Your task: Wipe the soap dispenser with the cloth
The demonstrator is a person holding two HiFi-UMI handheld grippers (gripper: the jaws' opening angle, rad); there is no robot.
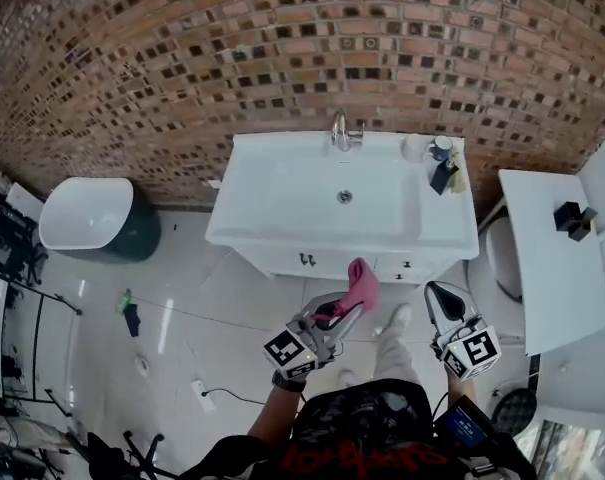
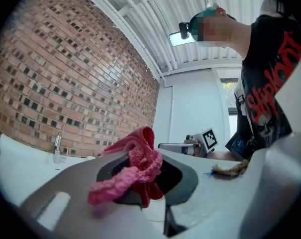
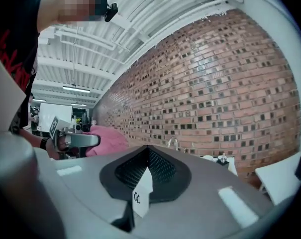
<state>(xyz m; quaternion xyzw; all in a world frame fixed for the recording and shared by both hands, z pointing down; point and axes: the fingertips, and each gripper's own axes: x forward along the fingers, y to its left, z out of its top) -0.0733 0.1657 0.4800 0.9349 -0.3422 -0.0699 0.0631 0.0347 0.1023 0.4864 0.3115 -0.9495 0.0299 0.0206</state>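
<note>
Left gripper (image 1: 344, 314) pinched cloth (image 1: 362, 284) | right gripper (image 1: 440, 296) pressed together, empty | risk: dispenser (image 1: 443, 176), far right on sink (image 1: 282, 196), could tip if wiped without support.

We held both grippers out in front of our body, side by side and apart, both pointing forward. In the head view our left gripper (image 1: 350, 308) slanted up and to the right, its marker cube (image 1: 290, 353) nearest our wrist and our bare left forearm (image 1: 272, 416) behind it. Its fingers (image 2: 115, 176) were clamped on a bunched pink cloth (image 2: 135, 168). Our right gripper (image 3: 148, 151) had its fingers (image 3: 162, 171) pressed together, with nothing between them.
</note>
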